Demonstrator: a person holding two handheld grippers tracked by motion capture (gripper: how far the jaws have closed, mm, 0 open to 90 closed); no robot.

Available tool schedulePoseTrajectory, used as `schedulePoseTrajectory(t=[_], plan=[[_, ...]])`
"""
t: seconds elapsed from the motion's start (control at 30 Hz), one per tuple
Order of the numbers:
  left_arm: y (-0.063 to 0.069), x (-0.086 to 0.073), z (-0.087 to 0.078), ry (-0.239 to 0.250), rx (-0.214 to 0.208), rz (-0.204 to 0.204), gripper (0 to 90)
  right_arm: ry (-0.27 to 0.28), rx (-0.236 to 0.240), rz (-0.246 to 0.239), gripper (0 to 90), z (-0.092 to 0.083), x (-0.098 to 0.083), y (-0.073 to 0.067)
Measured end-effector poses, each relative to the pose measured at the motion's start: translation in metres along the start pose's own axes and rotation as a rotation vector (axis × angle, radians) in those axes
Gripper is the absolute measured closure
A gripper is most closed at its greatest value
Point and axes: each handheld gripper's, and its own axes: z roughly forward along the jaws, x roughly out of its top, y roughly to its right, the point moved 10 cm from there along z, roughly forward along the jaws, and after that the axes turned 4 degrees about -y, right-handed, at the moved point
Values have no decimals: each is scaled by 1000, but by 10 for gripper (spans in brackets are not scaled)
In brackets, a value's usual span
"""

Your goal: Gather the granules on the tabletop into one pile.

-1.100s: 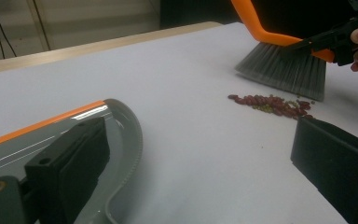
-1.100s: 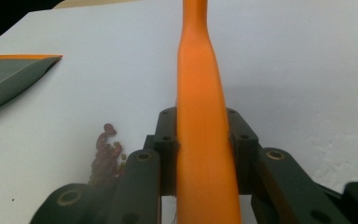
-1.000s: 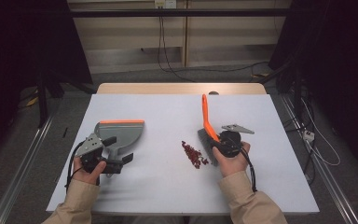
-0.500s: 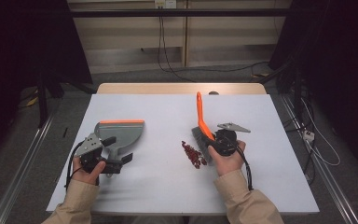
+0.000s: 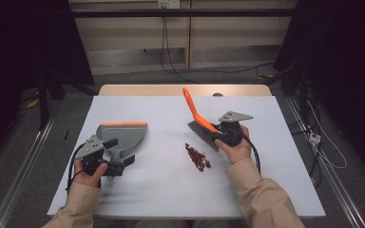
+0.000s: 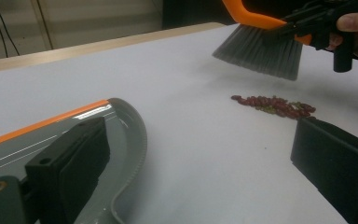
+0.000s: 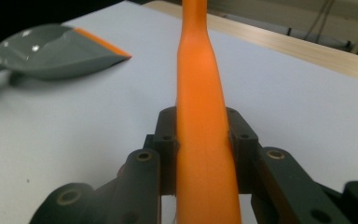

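Note:
A grey dustpan (image 5: 126, 135) with an orange lip lies on the left of the white table (image 5: 147, 190). My left gripper (image 5: 119, 153) is at its near end, open. In the left gripper view its jaws (image 6: 200, 158) stand wide apart, one over the dustpan (image 6: 37, 135) and the other over bare table. A small pile of red beans (image 5: 197, 156) lies mid-table. My right gripper (image 5: 216, 132) is shut on the orange handle of a brush (image 5: 192, 107). The grey bristles (image 6: 261, 53) hang just above the table beyond the beans (image 6: 275, 103). In the right gripper view the pads (image 7: 168, 140) press the brush handle (image 7: 200, 93) from both sides.
A wooden strip (image 5: 185, 89) runs along the table's far edge. Cables (image 5: 313, 142) trail on the floor to the right. Open white table surface lies between the dustpan and the beans and along the near edge.
The right hand has shifted a little farther up the table with the brush. The brush's handle now leans more to the left. The left hand and the dustpan have stayed put.

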Motion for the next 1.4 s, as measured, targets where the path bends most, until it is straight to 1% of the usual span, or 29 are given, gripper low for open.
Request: schedulePoseTrajectory(t=[0.07,0.13,0.23,0.27,0.33,0.4,0.53,0.6,0.67,0.7,0.73,0.87,0.97,1.0,1.03,1.17,1.23,1.27,1.4], plan=[[0,0,0,0,0,-1,43,-11,39,-53,711,5,1,-1],[0,-1,0,-2,0,-1,43,-17,65,-90,711,10,2,-2],[0,-1,0,-4,2,2,43,-27,79,-97,711,16,2,-3],[0,-1,0,-4,2,1,43,-27,77,-102,711,17,2,-3],[-1,-1,0,-5,3,2,43,-23,92,-104,711,19,2,-4],[-1,-1,0,-4,2,1,43,-31,104,-122,711,21,0,-4],[0,-1,1,-4,1,-1,43,-48,136,-174,711,23,-1,-6],[0,-1,1,-3,-1,-2,43,-44,154,-180,711,25,0,-8],[-1,-1,0,-3,-1,-3,43,-53,158,-211,711,26,1,-8],[-1,-1,0,-2,0,-7,43,-54,166,-237,711,27,1,-8],[-1,-1,0,-3,2,-5,43,-53,173,-252,711,28,1,-9],[-2,-1,-1,-2,4,-8,43,-48,198,-290,711,32,3,-10],[-3,-2,-1,-3,5,-9,43,-65,204,-335,711,36,-1,-12],[-3,-2,-1,-4,5,-9,42,-69,210,-343,711,38,-2,-14],[-3,-2,-1,-2,5,-10,42,-67,228,-352,711,38,-3,-16],[-3,-2,0,-3,6,-9,43,-75,246,-384,712,39,-4,-21],[-3,-2,-1,-2,7,-9,43,-81,267,-395,712,38,-5,-24],[-3,-2,-1,-4,8,-9,43,-84,270,-399,712,38,-5,-24],[-4,-1,-1,1,9,-11,43,-94,304,-417,712,35,-7,-28]])
